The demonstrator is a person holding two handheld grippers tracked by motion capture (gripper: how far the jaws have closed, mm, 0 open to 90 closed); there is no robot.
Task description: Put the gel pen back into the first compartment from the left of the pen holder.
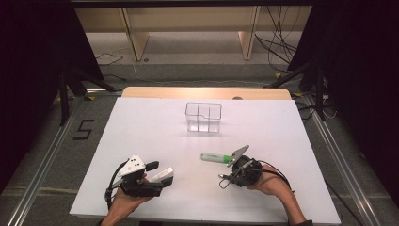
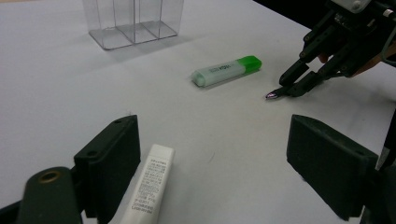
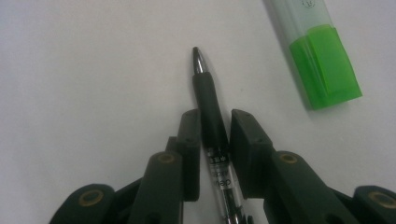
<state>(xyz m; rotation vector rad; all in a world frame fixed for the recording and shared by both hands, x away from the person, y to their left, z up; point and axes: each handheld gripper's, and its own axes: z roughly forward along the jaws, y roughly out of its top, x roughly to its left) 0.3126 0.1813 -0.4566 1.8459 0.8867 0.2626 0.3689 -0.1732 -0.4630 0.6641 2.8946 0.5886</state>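
Observation:
My right gripper [image 3: 215, 119] is shut on a black pen [image 3: 208, 93] that lies on the white table, with the pen's tip sticking out past the jaws. The same gripper [image 1: 229, 179] sits at the front right of the table. A green-capped highlighter [image 1: 215, 157] lies just beyond it. My left gripper [image 2: 210, 140] stands open at the front left. A white tube [image 2: 149, 186] lies on the table between its jaws, close to the left jaw and touched by neither pad.
A clear plastic organizer [image 1: 203, 117] with compartments stands at the middle back of the white board [image 1: 141, 132]. The person's hands come in over the front edge. Beyond the table are floor rails, cables and wooden shelving.

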